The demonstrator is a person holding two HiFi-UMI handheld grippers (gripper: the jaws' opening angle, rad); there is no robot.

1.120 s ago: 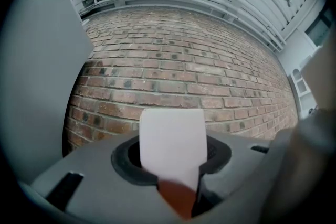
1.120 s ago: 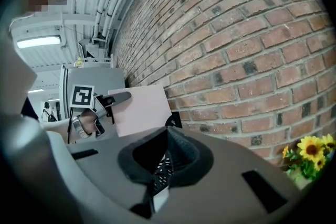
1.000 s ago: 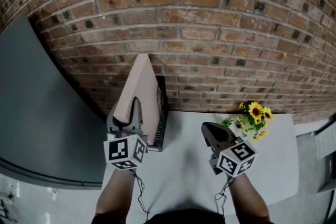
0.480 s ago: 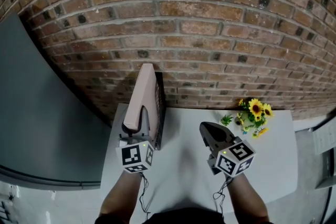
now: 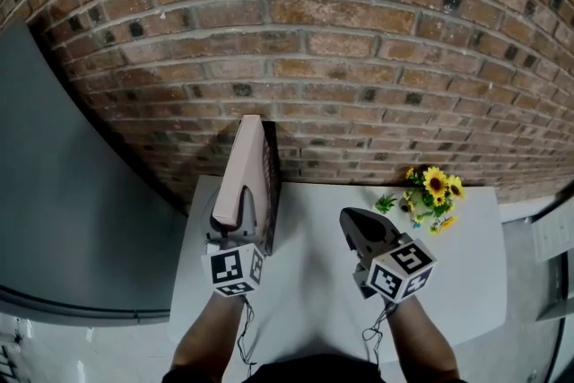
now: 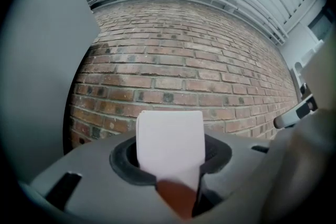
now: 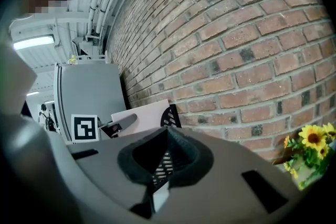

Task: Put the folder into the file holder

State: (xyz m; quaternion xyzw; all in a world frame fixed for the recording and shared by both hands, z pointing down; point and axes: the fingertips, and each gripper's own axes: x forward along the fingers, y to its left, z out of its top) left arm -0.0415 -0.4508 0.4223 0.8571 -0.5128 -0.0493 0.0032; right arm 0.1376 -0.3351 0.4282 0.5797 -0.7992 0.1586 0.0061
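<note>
A thick pink folder (image 5: 247, 170) stands on edge, nearly upright, at the table's back left. It lies close along the left side of the black mesh file holder (image 5: 273, 193). I cannot tell whether its lower edge is inside the holder. My left gripper (image 5: 235, 229) is shut on the folder's near end; in the left gripper view the folder (image 6: 170, 136) fills the gap between the jaws of that gripper (image 6: 170, 157). My right gripper (image 5: 359, 227) hovers over the table's middle, shut and empty. The right gripper view looks past this gripper (image 7: 167, 136) to the holder (image 7: 171, 115) and folder (image 7: 144, 115).
The white table (image 5: 314, 282) stands against a brick wall (image 5: 359, 58). A small bunch of yellow sunflowers (image 5: 432, 195) sits at the back right. A grey panel (image 5: 63, 193) rises along the table's left side.
The folder has swung from a leftward tilt to nearly upright and shifted right against the holder, with my left gripper following it. The right gripper has stayed put.
</note>
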